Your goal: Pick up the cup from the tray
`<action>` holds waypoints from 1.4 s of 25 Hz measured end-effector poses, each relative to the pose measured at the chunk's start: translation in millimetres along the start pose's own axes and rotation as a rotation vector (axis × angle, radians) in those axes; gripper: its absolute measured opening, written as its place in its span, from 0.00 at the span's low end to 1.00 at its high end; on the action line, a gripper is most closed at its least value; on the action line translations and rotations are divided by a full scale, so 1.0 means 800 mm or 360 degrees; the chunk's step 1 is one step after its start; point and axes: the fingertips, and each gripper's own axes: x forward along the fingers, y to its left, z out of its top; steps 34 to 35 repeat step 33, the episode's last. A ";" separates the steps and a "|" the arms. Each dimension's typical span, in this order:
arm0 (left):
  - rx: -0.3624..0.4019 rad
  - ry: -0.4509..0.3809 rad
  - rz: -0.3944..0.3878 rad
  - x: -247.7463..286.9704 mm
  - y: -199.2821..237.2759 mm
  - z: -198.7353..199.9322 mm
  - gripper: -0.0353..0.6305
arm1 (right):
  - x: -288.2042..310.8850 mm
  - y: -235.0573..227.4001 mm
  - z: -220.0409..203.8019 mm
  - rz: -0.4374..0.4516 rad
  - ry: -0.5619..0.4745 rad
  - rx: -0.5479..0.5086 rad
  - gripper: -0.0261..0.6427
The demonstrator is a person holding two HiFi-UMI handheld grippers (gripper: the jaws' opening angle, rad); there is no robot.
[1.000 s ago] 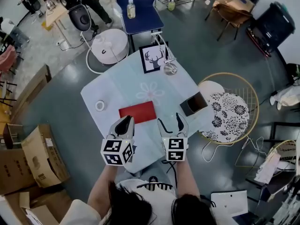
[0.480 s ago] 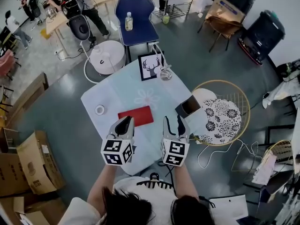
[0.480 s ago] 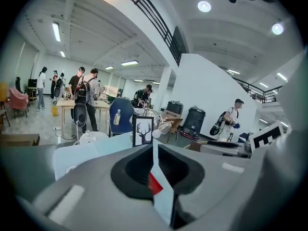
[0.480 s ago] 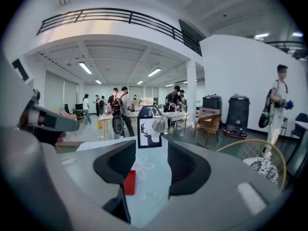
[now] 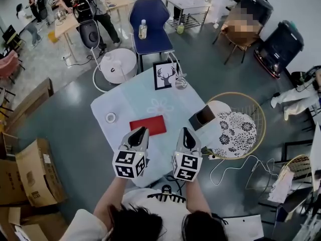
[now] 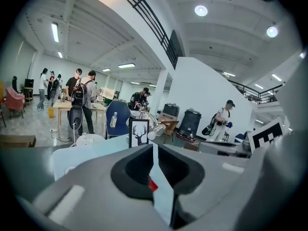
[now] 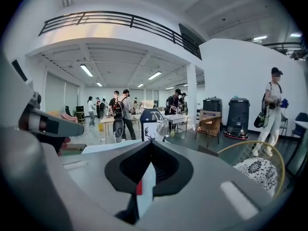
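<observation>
A flat red tray point(image 5: 148, 125) lies on the pale blue table point(image 5: 125, 99). I make out no cup on it or anywhere in these views. My left gripper point(image 5: 142, 131) hovers just over the tray's near left corner, jaws together and empty. My right gripper point(image 5: 184, 130) hangs to the right of the tray, near the table's front; its jaws have just been closing and now meet with nothing between them. In the left gripper view the left gripper point(image 6: 153, 146) shows a red sliver of the tray point(image 6: 152, 184) below its meeting tips. The right gripper point(image 7: 150, 143) is likewise closed in its own view.
A tape roll point(image 5: 111, 117) sits at the table's left, a deer picture point(image 5: 165, 75) and a lamp point(image 5: 180, 83) at the far edge, a dark box point(image 5: 203, 117) at the right edge. A wicker chair point(image 5: 235, 127) stands to the right, a blue chair point(image 5: 150, 19) beyond.
The right gripper's jaws went from wide open to closed, on nothing. Both grippers rose a little over the table's near side; the left stayed closed.
</observation>
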 end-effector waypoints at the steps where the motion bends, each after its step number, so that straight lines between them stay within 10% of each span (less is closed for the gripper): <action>1: 0.0000 -0.0006 -0.0006 -0.001 -0.002 0.001 0.09 | -0.001 0.004 0.000 0.0028 0.0003 0.0018 0.08; 35: -0.0001 -0.0039 0.0001 -0.047 0.001 -0.002 0.09 | -0.031 0.060 0.003 0.0145 0.0063 -0.0183 0.08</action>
